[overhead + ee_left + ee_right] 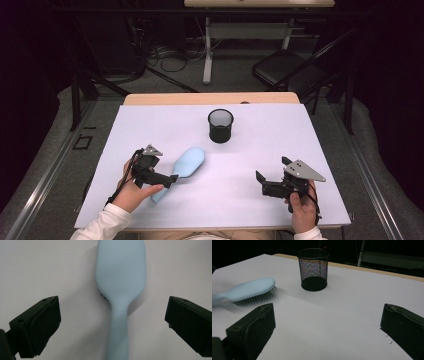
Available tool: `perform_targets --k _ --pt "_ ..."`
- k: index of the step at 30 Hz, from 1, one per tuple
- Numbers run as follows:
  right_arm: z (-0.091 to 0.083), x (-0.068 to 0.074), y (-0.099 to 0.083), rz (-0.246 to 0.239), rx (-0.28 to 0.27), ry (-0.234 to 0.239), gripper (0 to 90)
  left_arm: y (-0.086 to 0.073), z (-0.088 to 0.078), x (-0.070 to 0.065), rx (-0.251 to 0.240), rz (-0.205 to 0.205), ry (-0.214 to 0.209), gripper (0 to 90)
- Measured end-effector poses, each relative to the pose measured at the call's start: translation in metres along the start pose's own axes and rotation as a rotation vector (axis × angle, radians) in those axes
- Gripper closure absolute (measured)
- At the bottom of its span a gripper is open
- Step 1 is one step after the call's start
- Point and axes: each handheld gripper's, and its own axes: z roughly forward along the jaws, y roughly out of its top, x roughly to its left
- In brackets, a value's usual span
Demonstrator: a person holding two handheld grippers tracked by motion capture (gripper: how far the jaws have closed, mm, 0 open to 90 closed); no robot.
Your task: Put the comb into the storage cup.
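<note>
Overhead faces forward; both tongs cameras, low, share hairbrush [120,277].

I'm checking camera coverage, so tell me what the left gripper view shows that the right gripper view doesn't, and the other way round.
Left gripper view: the hairbrush from above, smooth back up, its handle running down between the left gripper's wide-open jaws.

Right gripper view: the black mesh cup standing upright, the brush's bristles facing the table, and the right gripper's open jaws with nothing between them.

Both: the light blue hairbrush lying on the white table.
</note>
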Motion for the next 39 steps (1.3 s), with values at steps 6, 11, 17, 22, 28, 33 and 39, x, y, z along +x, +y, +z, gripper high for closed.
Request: perform_targets --k 6,11,17,22,28,33,39 --pt "0.000 0.000 0.000 -0.002 0.007 0.005 0.0 0.005 0.001 -0.002 0.041 0.013 0.034 2.9" --pt "0.001 0.001 -0.001 -0.001 0.002 0.004 0.0 0.008 0.004 -0.002 0.072 0.022 0.050 2.9" --pt "0.001 0.001 -0.001 -0.002 0.003 0.005 0.0 0.011 0.009 -0.004 0.102 0.029 0.017 2.9" --pt "0.001 0.001 0.000 -0.002 0.006 0.006 0.0 0.013 0.014 -0.003 0.123 0.029 0.016 2.9" --pt "0.001 0.001 -0.001 -0.003 0.005 0.004 0.0 0.014 0.018 -0.004 0.156 0.040 0.011 3.0" --pt "0.001 0.001 -0.001 -0.004 0.003 0.005 0.0 0.016 0.022 -0.006 0.201 0.059 0.022 3.9" --pt "0.001 0.001 -0.001 -0.007 0.006 0.004 0.0 0.017 0.025 -0.009 0.231 0.071 0.025 5.8"
